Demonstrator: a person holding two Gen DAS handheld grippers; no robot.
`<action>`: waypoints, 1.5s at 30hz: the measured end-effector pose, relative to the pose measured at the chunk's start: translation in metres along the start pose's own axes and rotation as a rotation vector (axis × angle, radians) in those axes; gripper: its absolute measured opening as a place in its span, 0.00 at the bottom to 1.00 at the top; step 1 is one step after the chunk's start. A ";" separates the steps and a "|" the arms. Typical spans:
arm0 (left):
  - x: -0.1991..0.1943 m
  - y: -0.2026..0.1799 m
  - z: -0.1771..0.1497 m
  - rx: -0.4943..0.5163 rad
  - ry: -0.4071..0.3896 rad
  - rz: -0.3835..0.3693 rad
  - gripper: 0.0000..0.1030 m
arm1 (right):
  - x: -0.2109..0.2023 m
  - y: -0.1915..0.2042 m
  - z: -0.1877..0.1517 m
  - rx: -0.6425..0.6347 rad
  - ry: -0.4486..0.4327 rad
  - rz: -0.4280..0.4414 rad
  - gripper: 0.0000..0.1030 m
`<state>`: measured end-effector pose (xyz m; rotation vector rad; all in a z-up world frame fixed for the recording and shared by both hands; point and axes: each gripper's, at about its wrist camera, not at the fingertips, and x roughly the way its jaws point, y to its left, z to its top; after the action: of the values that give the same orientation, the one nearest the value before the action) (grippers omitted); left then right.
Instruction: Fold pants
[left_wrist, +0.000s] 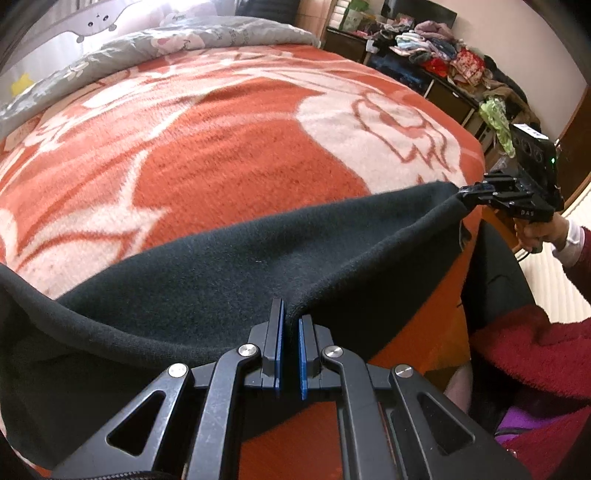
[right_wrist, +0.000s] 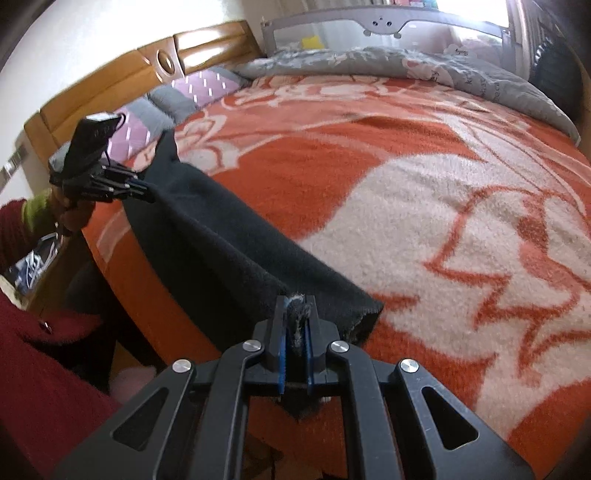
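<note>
left wrist view: the left gripper (left_wrist: 291, 325) and right gripper (left_wrist: 466, 192) each pinch an edge of the black pants (left_wrist: 229, 273), stretching them flat above the blanket (left_wrist: 221, 155), likely for laying out.

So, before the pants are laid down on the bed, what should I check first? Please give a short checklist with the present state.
1. Left gripper shut on the dark pants: ok.
2. Right gripper shut on the pants edge: ok, fabric shows between its pads.
3. Fabric stretched between both grippers without a twist: ok.
4. Orange and white blanket free of other things where the pants will land: ok.
5. Rest of the pants hanging over the bed edge not caught: cannot tell.
</note>
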<state>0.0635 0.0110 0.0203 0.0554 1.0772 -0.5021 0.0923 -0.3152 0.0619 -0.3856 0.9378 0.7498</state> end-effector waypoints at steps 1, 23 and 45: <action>0.002 -0.002 -0.003 0.003 0.006 -0.001 0.05 | 0.002 0.001 -0.002 -0.004 0.010 -0.003 0.08; -0.017 0.007 -0.049 -0.229 -0.018 0.020 0.47 | -0.007 0.013 -0.004 0.070 0.084 0.027 0.45; -0.069 0.173 0.003 -0.837 -0.065 0.539 0.63 | 0.147 0.191 0.108 -0.192 0.054 0.247 0.45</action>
<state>0.1125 0.1889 0.0464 -0.3962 1.0834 0.4456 0.0706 -0.0589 0.0017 -0.4648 0.9779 1.0643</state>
